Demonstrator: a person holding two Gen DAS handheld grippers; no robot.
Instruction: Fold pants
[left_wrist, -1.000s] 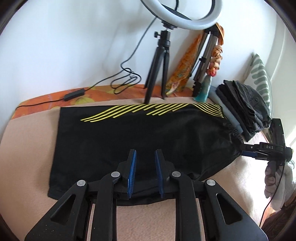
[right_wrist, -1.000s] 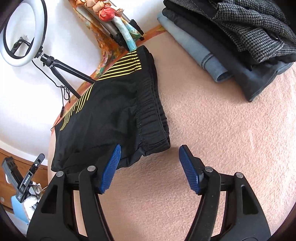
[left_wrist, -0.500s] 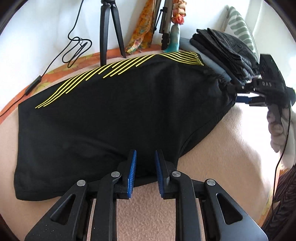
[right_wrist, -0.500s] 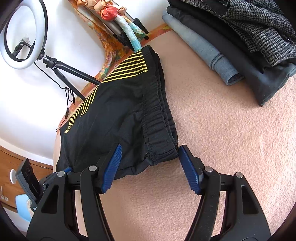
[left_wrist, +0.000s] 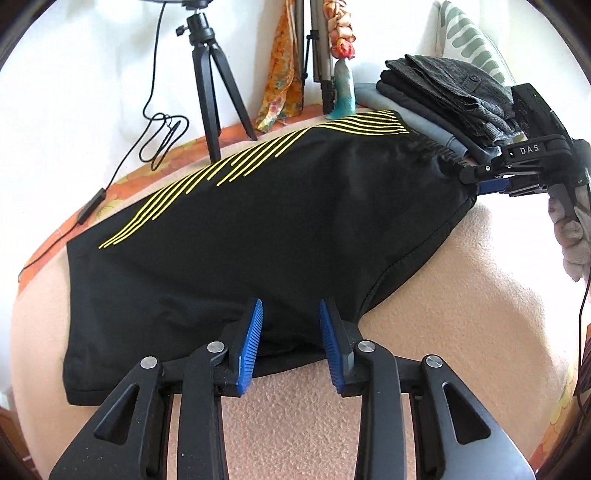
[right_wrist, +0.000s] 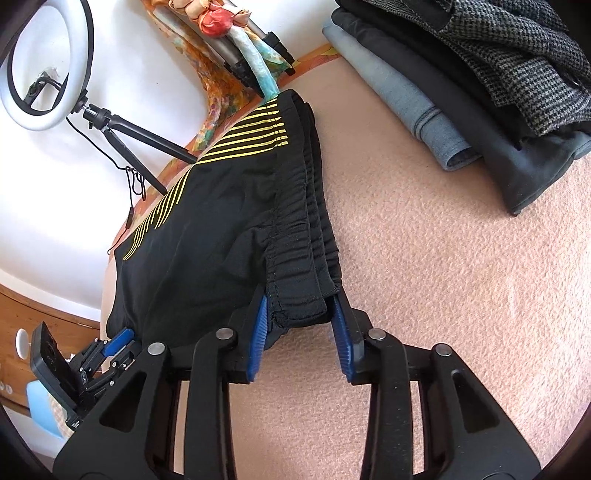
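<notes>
Black shorts with yellow stripes (left_wrist: 258, 229) lie folded lengthwise on the pink blanket (left_wrist: 461, 314), near edge lifted. My left gripper (left_wrist: 290, 341) is shut on the near hem edge, fabric bunched between its blue pads. My right gripper (right_wrist: 300, 334) is shut on the elastic waistband corner (right_wrist: 299, 295); in the left wrist view it shows at the right end of the shorts (left_wrist: 480, 181). The left gripper shows in the right wrist view at the lower left (right_wrist: 118, 341). The shorts (right_wrist: 207, 229) hang taut between both grippers.
A stack of folded dark and grey clothes (left_wrist: 443, 96) (right_wrist: 480, 92) lies at the far right. A black tripod (left_wrist: 210, 85) with ring light (right_wrist: 48, 62), cable, scarves and a striped pillow (left_wrist: 469, 48) stand along the white wall.
My right gripper moved in and closed on the waistband corner; it was open before. Both grippers have lifted the near edge, and the left view has shifted over the shorts.
</notes>
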